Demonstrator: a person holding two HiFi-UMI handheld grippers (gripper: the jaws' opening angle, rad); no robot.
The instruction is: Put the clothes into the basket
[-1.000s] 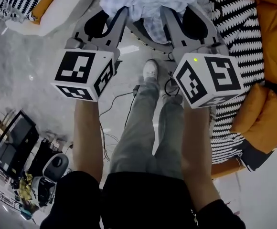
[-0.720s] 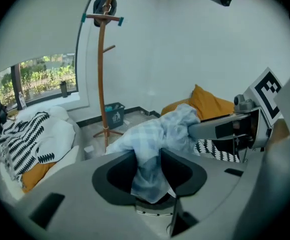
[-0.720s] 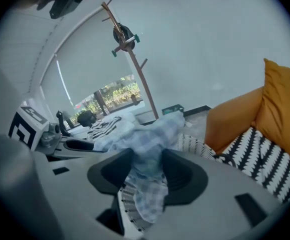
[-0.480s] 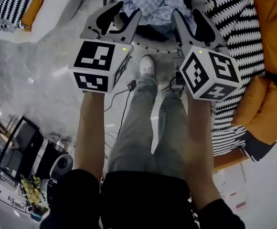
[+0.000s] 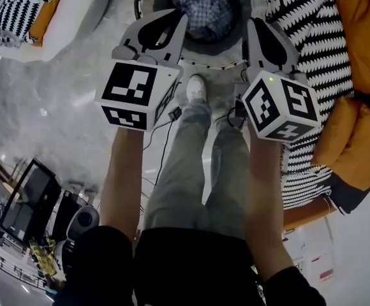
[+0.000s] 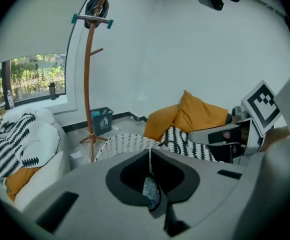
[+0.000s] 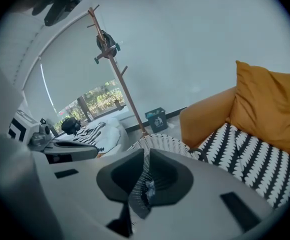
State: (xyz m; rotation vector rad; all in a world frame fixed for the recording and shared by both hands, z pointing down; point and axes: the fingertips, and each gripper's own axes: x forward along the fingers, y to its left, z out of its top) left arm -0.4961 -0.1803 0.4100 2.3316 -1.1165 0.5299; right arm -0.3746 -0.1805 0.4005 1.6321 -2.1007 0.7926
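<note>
The blue checked clothes (image 5: 204, 8) lie bunched inside the round woven basket (image 5: 204, 57) on the floor at the top of the head view. My left gripper (image 5: 175, 19) hangs over the basket's near left rim and my right gripper (image 5: 256, 25) over its near right rim. Both pairs of jaws have just been closing and now stand shut with nothing between them. In the left gripper view the closed left gripper (image 6: 150, 156) frames a bit of the clothes (image 6: 151, 191) behind the white basket rim (image 6: 117, 143). The right gripper (image 7: 145, 158) shows the same clothes (image 7: 148, 188).
An orange sofa with a black-and-white patterned throw (image 5: 319, 56) runs along the right. A white seat (image 5: 76, 5) sits at the top left. The person's legs and white shoe (image 5: 201, 91) stand just before the basket, with cables beside them. A wooden coat stand (image 6: 88, 84) and a bin (image 6: 101, 120) stand beyond.
One second ago both grippers held the checked clothes up over the basket. The jaws opened, the clothes dropped into the basket, and both pairs of jaws have shut empty.
</note>
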